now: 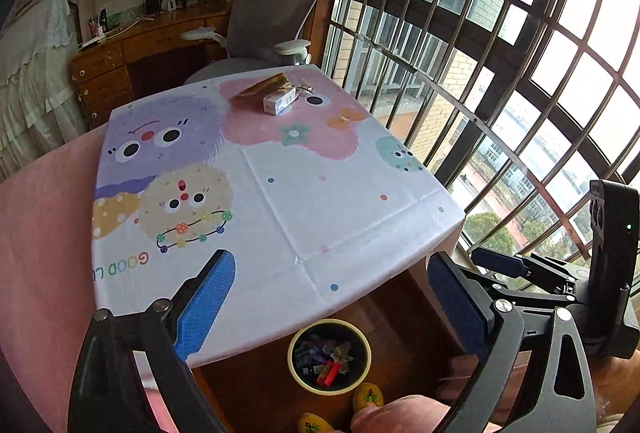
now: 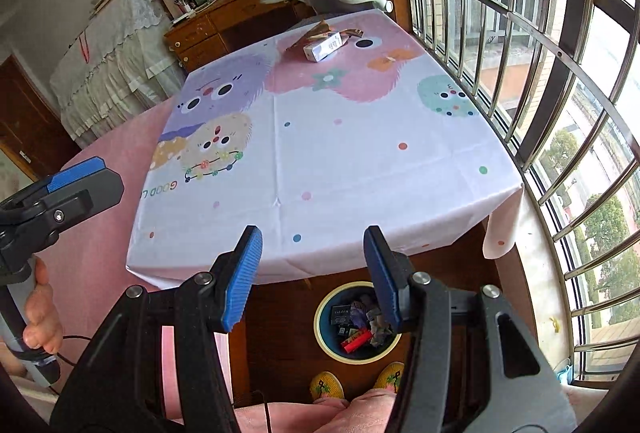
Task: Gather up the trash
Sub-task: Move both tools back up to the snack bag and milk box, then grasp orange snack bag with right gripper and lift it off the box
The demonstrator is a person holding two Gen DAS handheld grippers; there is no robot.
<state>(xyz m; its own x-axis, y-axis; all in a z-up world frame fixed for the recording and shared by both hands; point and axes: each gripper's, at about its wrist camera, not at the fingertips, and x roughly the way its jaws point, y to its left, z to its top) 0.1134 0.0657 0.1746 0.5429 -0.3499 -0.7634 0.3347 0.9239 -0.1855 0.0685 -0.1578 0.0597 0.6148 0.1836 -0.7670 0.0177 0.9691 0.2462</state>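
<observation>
Two hand-held grippers, left [image 1: 332, 297] and right [image 2: 312, 273], both spread wide and empty, low in frame over the near table [image 2: 360, 193] edge. Remaining trash, upper centre of frame: white box [image 2: 323, 47] touching brown wrapper [image 2: 312, 33]. Bin [image 2: 326, 317] on floor below, part filled. Step judged: between pickups; next calls for a reach across to the far end.

Most of the tablecloth [image 2: 360, 161] is bare, so a gripper can slide across it easily. Only the far end is crowded: a small white box [image 2: 322, 47] lies touching a brown wrapper [image 2: 314, 31]. Window bars [image 2: 520, 45] block the right side. The trash bin [image 2: 326, 343] (already holding scraps) sits open on the floor below the near edge.
</observation>
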